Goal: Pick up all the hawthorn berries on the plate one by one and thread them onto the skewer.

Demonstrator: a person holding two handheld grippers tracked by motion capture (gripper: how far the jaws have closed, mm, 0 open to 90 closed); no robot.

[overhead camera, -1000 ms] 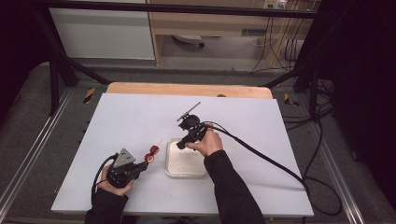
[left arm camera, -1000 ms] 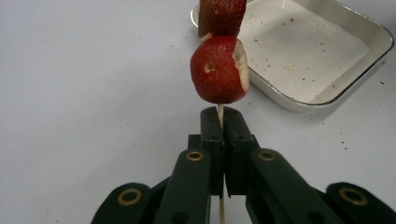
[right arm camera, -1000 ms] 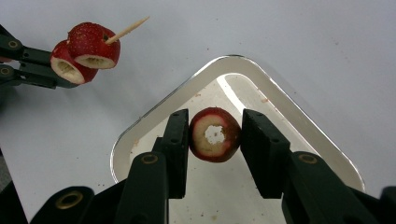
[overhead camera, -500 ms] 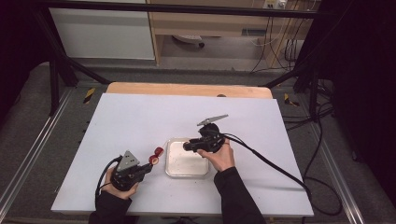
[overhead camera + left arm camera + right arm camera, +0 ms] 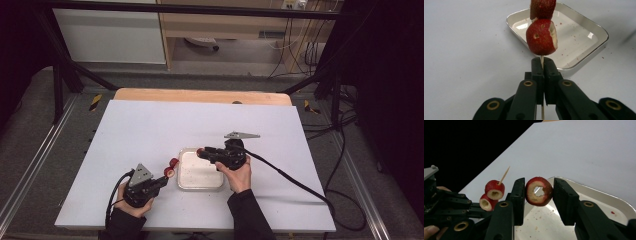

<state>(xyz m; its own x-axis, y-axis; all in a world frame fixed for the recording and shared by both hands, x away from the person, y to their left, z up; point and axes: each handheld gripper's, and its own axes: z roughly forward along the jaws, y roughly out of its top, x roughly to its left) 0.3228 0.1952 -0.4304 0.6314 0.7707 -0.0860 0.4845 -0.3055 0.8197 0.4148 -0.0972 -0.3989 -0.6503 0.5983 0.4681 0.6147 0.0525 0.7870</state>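
My left gripper point(image 5: 543, 62) is shut on a thin wooden skewer point(image 5: 541, 59) that carries two red strawberry pieces point(image 5: 541, 37). In the high view the left gripper point(image 5: 162, 179) sits at the tray's left edge, and the skewered pieces point(image 5: 172, 166) point toward the white tray point(image 5: 200, 186). My right gripper point(image 5: 539, 187) is shut on a cored strawberry ring point(image 5: 539, 191), held above the tray point(image 5: 599, 202). It faces the skewer tip point(image 5: 504, 175) and its two pieces point(image 5: 495, 190), a short gap away. The high view shows the right gripper point(image 5: 204, 152) over the tray's far edge.
The tray point(image 5: 584, 37) holds only red crumbs and juice specks. It rests on a white table sheet point(image 5: 150, 130) with a wooden strip point(image 5: 200, 95) at the far edge. A black cable point(image 5: 290, 177) trails right from the right gripper.
The right hand has swung right and turned, so its gripper with the strawberry ring now points left at the skewer. The left gripper has shifted slightly toward the tray.
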